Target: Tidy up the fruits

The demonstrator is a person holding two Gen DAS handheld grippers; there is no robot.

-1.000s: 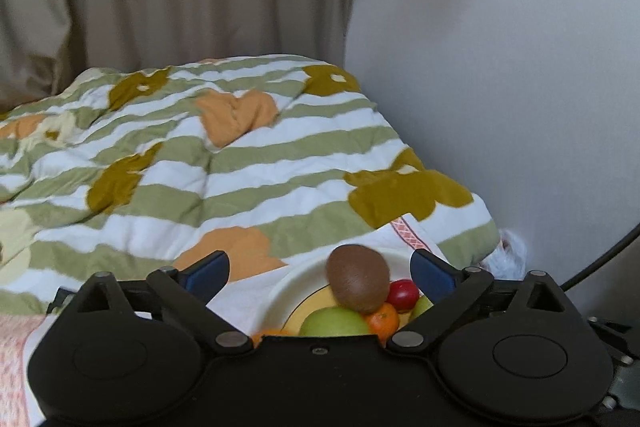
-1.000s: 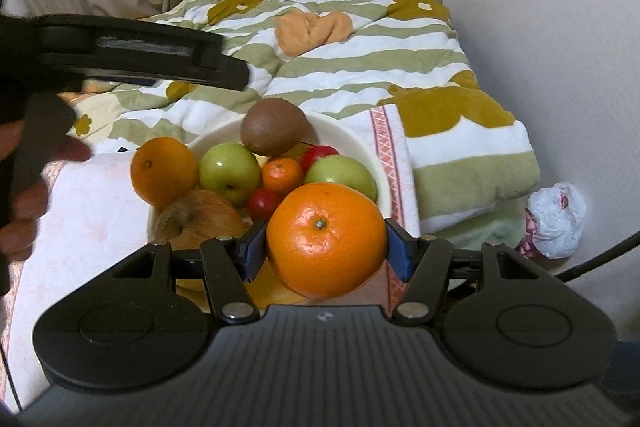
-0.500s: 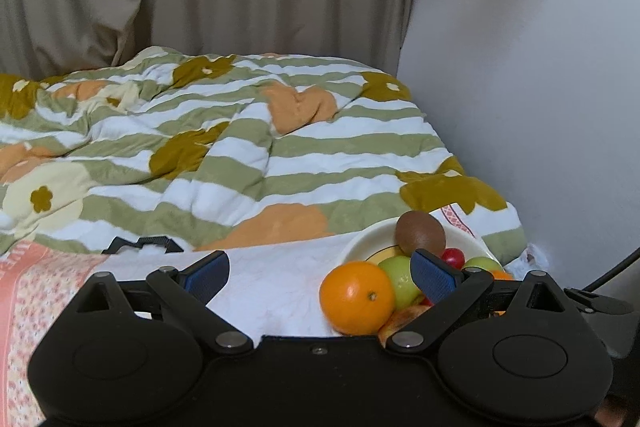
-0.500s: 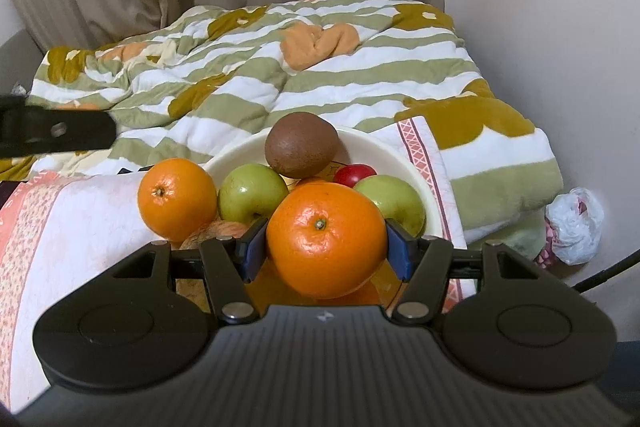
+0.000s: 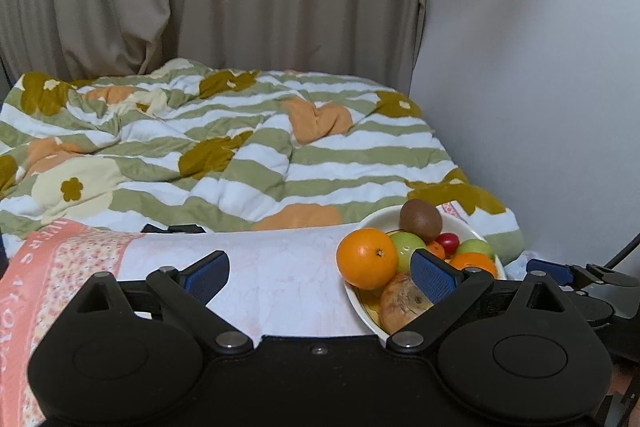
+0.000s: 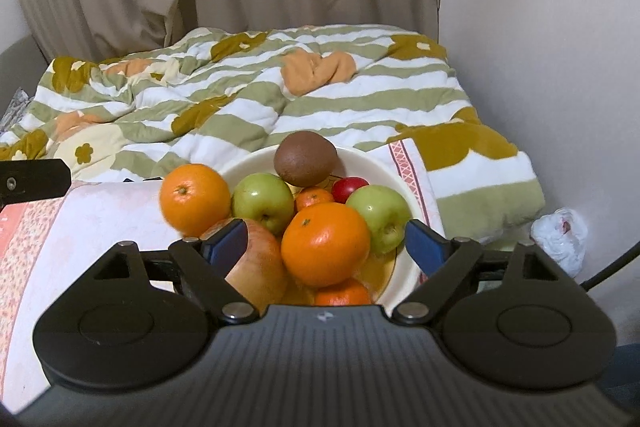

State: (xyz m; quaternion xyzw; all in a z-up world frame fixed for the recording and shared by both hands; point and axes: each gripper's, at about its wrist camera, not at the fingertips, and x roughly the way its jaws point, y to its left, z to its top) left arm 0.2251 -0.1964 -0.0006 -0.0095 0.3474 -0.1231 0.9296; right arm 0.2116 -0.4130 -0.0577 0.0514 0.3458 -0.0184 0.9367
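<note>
A cream bowl holds a kiwi, two green apples, a reddish apple, small mandarins and a small red fruit. A large orange rests on the pile between the fingers of my right gripper. Its jaws are opening and the pads stand clear of the orange on both sides. Another orange sits on the bowl's left rim. In the left wrist view my left gripper is open and empty over the floral cloth, left of the bowl.
The bowl sits on a pink floral cloth at the bed's near right corner. A striped quilt covers the bed, with curtains behind and a wall at the right. A white plastic bag lies on the floor. A small black object lies at the quilt's edge.
My right gripper's jaws have spread off the large orange, which now lies in the bowl. My left gripper has drawn away to the left, so the bowl sits further right in its view.
</note>
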